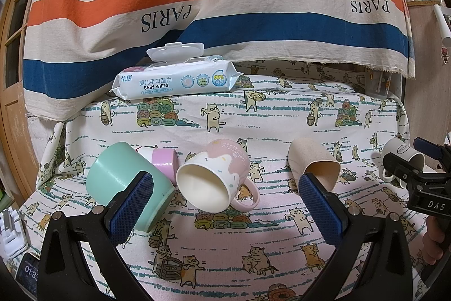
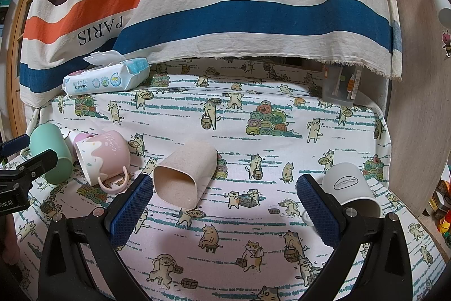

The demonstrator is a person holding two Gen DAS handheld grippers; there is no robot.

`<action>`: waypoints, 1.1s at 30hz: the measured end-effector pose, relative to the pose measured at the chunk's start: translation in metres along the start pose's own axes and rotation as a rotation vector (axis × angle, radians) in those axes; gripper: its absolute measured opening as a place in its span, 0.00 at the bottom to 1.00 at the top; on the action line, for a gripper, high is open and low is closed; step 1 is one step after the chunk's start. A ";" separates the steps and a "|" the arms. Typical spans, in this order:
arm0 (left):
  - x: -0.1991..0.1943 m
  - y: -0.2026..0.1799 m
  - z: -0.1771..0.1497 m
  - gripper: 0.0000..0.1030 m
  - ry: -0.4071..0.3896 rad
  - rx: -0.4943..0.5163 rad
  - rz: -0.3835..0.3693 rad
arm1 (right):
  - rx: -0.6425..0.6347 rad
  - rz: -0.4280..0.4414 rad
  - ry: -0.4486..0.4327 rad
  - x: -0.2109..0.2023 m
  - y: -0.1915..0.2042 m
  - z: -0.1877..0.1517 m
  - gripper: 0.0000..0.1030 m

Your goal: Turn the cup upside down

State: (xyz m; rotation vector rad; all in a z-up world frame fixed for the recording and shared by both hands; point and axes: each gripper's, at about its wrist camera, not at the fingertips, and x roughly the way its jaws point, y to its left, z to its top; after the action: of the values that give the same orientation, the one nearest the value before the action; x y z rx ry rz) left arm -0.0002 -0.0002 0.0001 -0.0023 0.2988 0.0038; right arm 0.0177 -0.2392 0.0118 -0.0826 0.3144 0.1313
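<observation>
Cups lie tipped on a cat-print tablecloth (image 1: 225, 258). Only the right wrist view shows the whole white paper cup (image 2: 349, 188), just right of the right gripper (image 2: 225, 205). The pink ceramic mug with a handle (image 1: 217, 179) lies on its side, mouth forward, between the spread jaws of the left gripper (image 1: 225, 196). Both grippers gape wide, holding nothing. A beige tumbler (image 2: 183, 174) rests beside the right gripper's left finger.

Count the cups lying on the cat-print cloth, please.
5: mint cup far left, small pink-rimmed cup behind it, pink mug, beige cup, white mug far right. More may be hidden.
</observation>
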 end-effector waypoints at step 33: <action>-0.001 -0.002 0.000 1.00 -0.002 0.004 -0.029 | -0.001 -0.001 -0.001 -0.001 0.000 -0.001 0.99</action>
State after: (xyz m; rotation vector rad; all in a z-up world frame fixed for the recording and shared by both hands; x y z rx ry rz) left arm -0.0015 -0.0025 0.0009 -0.0024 0.2972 -0.0257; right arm 0.0163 -0.2390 0.0111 -0.0836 0.3137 0.1309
